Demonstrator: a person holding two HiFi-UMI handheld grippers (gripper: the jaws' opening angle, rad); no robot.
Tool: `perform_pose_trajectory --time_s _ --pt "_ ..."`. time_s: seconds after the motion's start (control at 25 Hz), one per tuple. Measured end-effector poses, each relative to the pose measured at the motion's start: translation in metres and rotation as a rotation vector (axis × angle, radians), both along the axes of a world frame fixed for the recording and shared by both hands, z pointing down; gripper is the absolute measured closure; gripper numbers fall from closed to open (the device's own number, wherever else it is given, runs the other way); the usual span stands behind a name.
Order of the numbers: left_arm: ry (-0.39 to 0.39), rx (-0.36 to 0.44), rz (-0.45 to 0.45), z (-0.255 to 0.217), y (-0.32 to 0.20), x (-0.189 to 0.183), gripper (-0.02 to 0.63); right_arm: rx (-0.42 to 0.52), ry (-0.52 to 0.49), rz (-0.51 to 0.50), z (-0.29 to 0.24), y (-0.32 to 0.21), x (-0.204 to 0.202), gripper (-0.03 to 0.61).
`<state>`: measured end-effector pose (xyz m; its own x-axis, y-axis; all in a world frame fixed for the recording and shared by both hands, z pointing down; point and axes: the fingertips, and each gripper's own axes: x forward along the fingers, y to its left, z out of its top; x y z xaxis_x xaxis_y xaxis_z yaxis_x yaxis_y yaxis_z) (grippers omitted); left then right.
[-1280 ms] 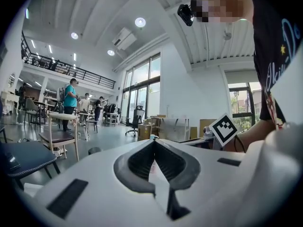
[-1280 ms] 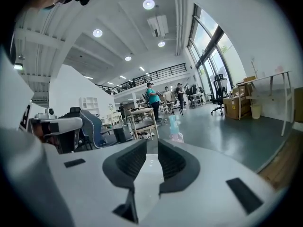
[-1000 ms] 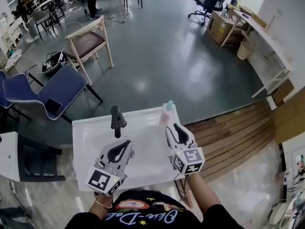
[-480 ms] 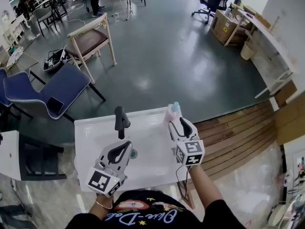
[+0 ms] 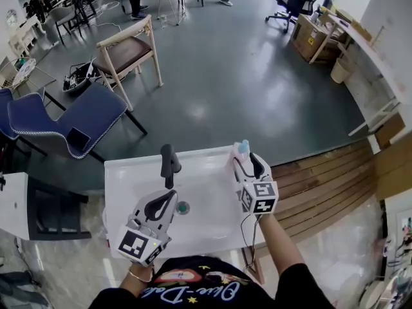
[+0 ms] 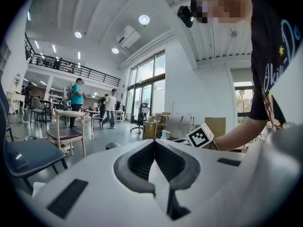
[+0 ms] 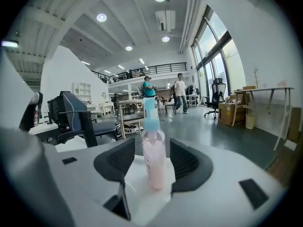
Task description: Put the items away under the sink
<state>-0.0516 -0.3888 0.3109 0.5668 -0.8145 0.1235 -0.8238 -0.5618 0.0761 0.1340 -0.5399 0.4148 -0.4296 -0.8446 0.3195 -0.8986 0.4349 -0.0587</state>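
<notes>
Right gripper (image 5: 247, 163): jaws apart, straddling pink bottle (image 7: 154, 162), no contact; long axis vertical, blue cap up. Left gripper (image 5: 161, 205): closed, empty.

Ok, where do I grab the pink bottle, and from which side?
Grip the pink bottle across its straight body, below the narrow blue cap, coming level from the near side: it stands upright, between the open jaws of the right tool.
</notes>
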Motion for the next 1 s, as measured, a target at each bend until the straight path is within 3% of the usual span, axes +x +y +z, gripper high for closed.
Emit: perform_pose_trajectory --time_s 1.0 --pt "-0.011 -0.017 -0.045 0.002 0.009 -0.007 0.606 -0.022 -0.039 -0.012 0.020 -0.018 -0.004 0.374"
